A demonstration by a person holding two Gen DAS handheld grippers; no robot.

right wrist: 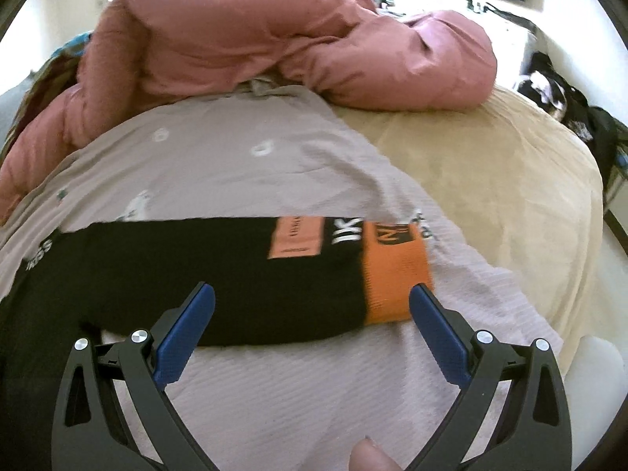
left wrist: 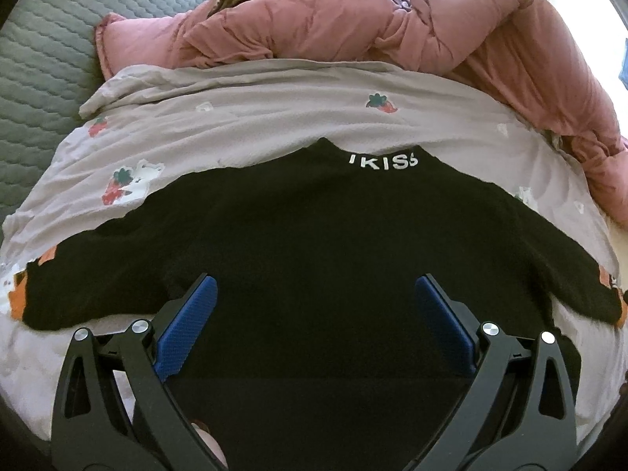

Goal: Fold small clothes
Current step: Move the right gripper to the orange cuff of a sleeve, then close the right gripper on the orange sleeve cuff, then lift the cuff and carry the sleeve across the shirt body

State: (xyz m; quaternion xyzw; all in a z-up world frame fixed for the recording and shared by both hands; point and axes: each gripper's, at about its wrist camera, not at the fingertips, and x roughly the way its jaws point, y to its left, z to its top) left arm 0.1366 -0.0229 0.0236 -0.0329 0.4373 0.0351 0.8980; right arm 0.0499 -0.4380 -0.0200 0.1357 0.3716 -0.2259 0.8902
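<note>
A black sweater [left wrist: 314,235] with white lettering on its collar [left wrist: 382,163] lies spread flat on a grey printed sheet [left wrist: 235,117], sleeves out to both sides. My left gripper [left wrist: 316,286] is open and empty, hovering over the sweater's body. In the right wrist view the sweater's right sleeve [right wrist: 235,274] stretches across, ending in an orange cuff [right wrist: 396,278] with an orange patch. My right gripper [right wrist: 312,294] is open and empty, just above the sleeve, its right finger beside the cuff.
A bunched pink quilt [left wrist: 392,27] [right wrist: 274,39] lies behind the sweater. A grey quilted cover [left wrist: 43,59] is at far left. A tan bedspread [right wrist: 490,176] lies to the right, with dark clutter [right wrist: 569,110] past the bed's edge.
</note>
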